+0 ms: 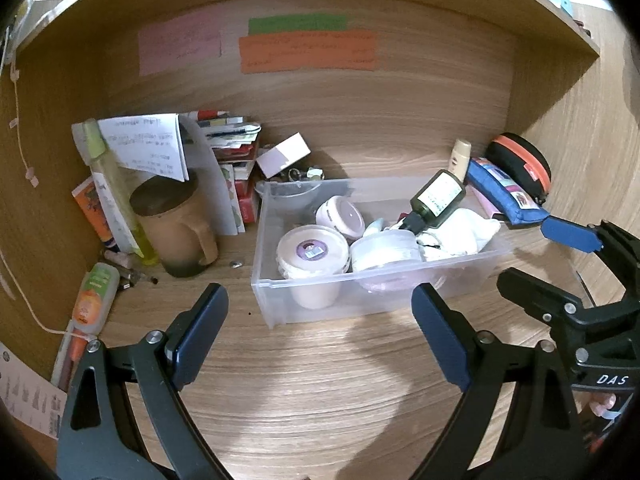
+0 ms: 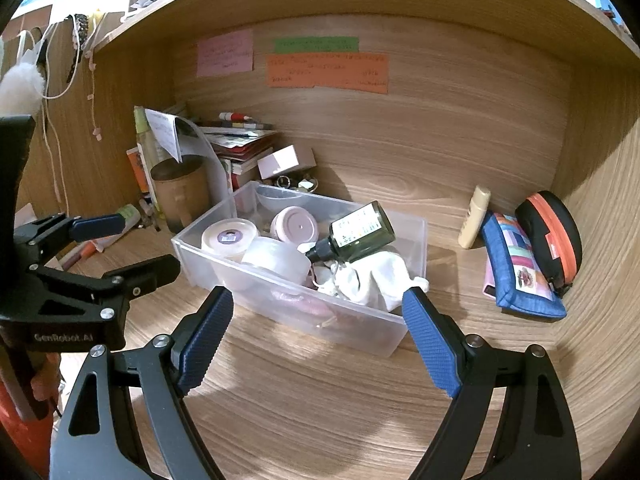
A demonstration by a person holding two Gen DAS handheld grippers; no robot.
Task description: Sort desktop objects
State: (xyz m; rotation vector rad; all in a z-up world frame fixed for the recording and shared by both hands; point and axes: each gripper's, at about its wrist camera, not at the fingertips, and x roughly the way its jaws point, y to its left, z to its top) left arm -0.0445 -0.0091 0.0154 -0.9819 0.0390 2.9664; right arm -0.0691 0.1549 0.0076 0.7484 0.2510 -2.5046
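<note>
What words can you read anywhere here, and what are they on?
"DAS": white letters on the right hand-held gripper.
"GenRobot.AI": faint letters on the left hand-held gripper.
Pink note, green note, orange note: handwriting, too blurred to read.
Green bottle: label print too small.
White sheet: lines too blurred.
Tub lid: sticker unreadable.
</note>
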